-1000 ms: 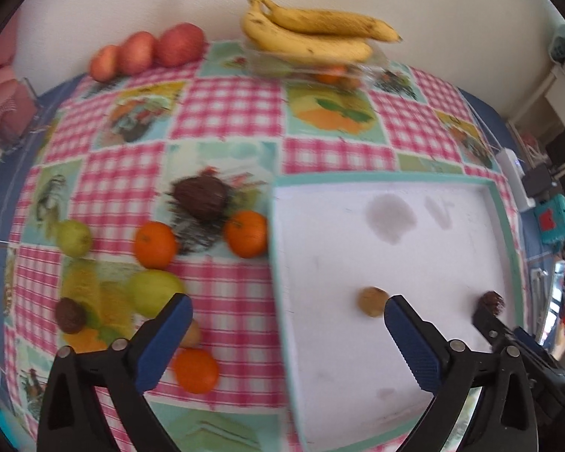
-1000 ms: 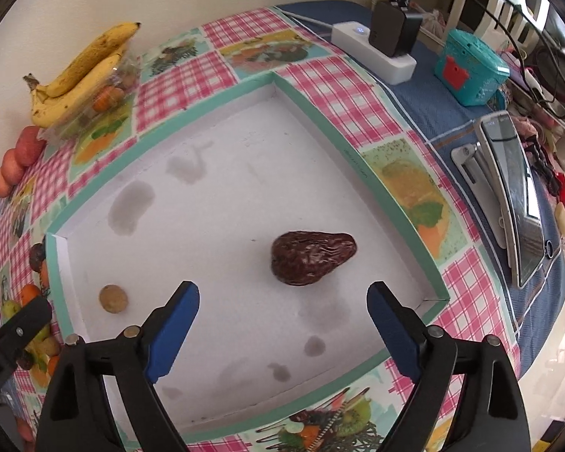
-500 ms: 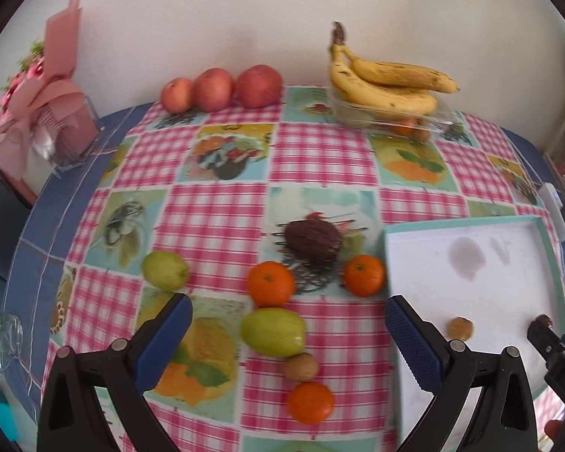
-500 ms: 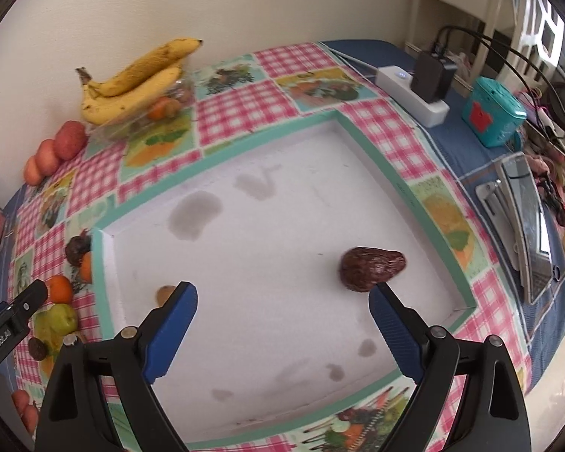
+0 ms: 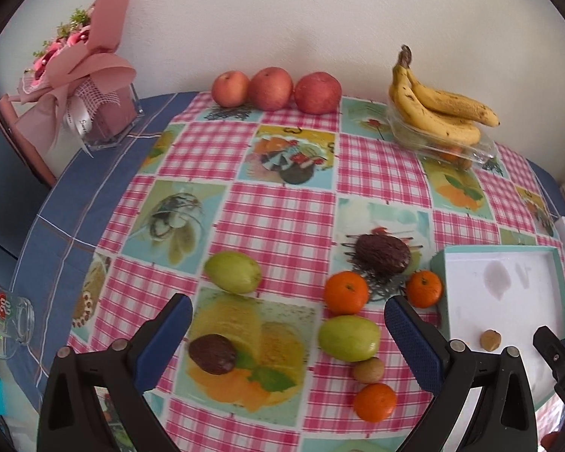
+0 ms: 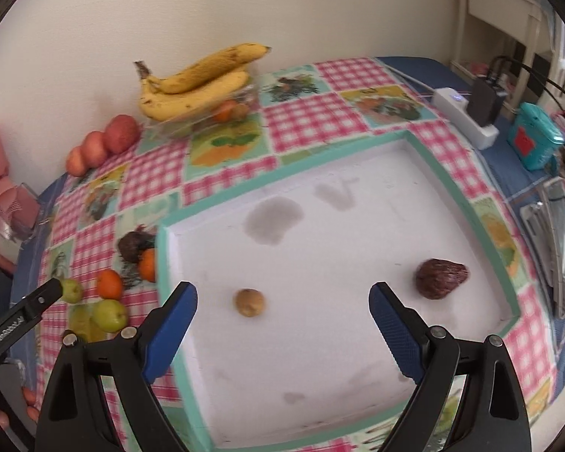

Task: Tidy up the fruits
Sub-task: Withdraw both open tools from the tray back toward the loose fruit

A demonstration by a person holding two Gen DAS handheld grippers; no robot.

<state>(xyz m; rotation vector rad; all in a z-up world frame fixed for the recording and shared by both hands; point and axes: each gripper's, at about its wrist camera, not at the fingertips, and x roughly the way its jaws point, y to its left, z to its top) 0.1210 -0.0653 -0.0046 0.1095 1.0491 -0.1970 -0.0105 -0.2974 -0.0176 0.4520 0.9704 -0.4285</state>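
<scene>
Two fruits lie inside the white tray (image 6: 358, 369): a small tan round fruit (image 6: 249, 302) near its left wall and a dark wrinkled avocado (image 6: 440, 278) near its right wall, well apart from each other. The tray's teal rim sits on the checked tabletop (image 5: 282, 218), and grey stains mark its floor.

Left of the tray, loose fruit is scattered on the cloth. A second dark avocado (image 5: 383, 253) lies between two oranges (image 5: 345, 292) (image 5: 424, 288), with the right-hand orange just beside the tray wall. Below them come a green pear-like fruit (image 5: 348, 337), a small tan fruit (image 5: 369, 370) touching it, and a third orange (image 5: 375, 401). Another green fruit (image 5: 232, 272) sits further left, and a dark round fruit (image 5: 212, 354), possibly a third avocado, lies near the left finger of the left claw (image 5: 288, 335).

That left claw hovers over this loose fruit with its blue pads spread wide, holding nothing. The right claw (image 6: 282, 324) hangs above the tray, also spread wide and empty, the tan fruit lying between its fingers in the view.

Along the wall stand three red apples (image 5: 271, 89) in a row and a bunch of bananas (image 5: 437, 113) resting on a clear container (image 5: 452, 150). A pink wrapped bouquet (image 5: 75, 64) stands at the far left, and a white power strip (image 6: 467, 120) with a teal box (image 6: 535, 143) beside it lies beyond the tray.
</scene>
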